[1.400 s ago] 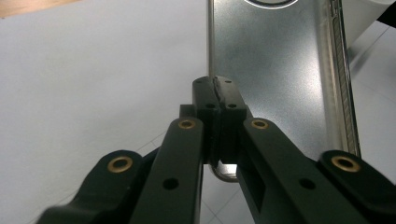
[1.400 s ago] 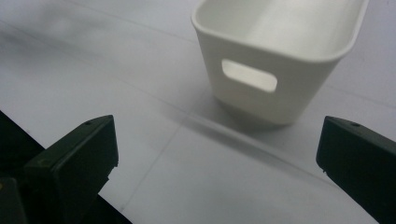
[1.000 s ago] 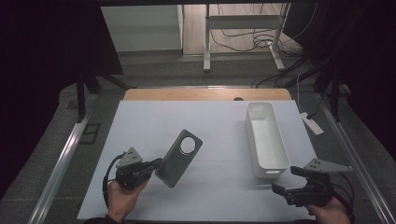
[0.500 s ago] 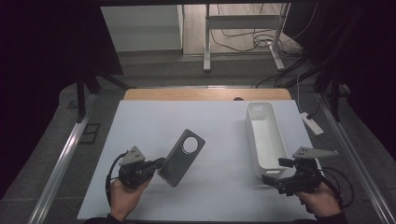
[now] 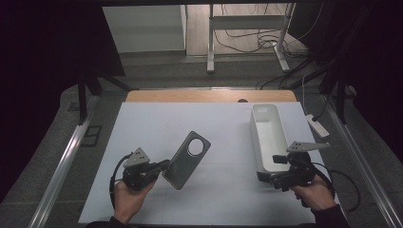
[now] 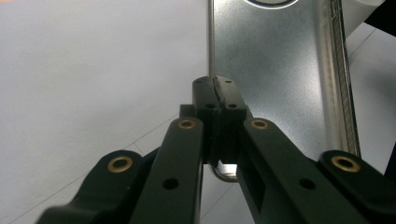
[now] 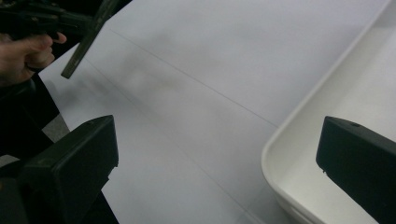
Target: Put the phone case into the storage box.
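Clamping the near edge of a grey metallic phone-shaped case (image 5: 186, 159) with a round cut-out, the left gripper (image 5: 164, 167) holds it tilted above the white table (image 5: 157, 123). Right gripper (image 5: 271, 176) stands wide apart, nothing held, at the near end of the white oblong plastic tray (image 5: 268, 135), far right of the case.

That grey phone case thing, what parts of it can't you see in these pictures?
- Phone case, left gripper view: its round hole is cut off by the top edge.
- Its near corner: hidden behind the left gripper, shut on its edge.
- Right gripper view: it appears edge-on, so its face cannot be made out.
- High view: too small for surface detail.
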{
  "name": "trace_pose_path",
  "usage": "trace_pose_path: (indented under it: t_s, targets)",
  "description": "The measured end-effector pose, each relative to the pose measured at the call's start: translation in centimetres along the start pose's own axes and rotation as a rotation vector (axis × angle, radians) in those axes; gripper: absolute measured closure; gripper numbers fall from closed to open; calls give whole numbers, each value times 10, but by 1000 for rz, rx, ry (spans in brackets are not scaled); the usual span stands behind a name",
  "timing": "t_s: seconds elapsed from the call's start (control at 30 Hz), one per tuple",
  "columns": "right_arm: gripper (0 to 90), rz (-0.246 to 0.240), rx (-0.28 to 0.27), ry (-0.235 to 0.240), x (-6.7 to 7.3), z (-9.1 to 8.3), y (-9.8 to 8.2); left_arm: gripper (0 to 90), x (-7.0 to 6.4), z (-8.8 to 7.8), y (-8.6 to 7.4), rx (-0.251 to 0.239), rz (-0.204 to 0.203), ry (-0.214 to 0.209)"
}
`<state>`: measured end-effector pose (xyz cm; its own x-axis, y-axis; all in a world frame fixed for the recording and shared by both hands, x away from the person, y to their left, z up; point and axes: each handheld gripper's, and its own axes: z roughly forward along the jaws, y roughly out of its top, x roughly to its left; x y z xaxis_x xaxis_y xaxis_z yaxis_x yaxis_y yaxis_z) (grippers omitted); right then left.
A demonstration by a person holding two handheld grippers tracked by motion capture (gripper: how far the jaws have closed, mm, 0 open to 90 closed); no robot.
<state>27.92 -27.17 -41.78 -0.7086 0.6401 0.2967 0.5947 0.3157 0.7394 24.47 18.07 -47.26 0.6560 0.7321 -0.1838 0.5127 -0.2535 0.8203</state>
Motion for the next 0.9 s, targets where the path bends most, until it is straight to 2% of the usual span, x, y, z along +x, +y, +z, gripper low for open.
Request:
trace_pose_path:
  t_s: [0.13,0.3,0.9]
  targets:
    - [0,11,-16,35,1,8,5,892,0,0,1,0,3,-1]
    - [0,-6,-8,31,5,19,8,892,1,1,2,-4,5,-3]
    - [0,-11,7,87,20,53,13,892,-2,12,9,-3,18,-22]
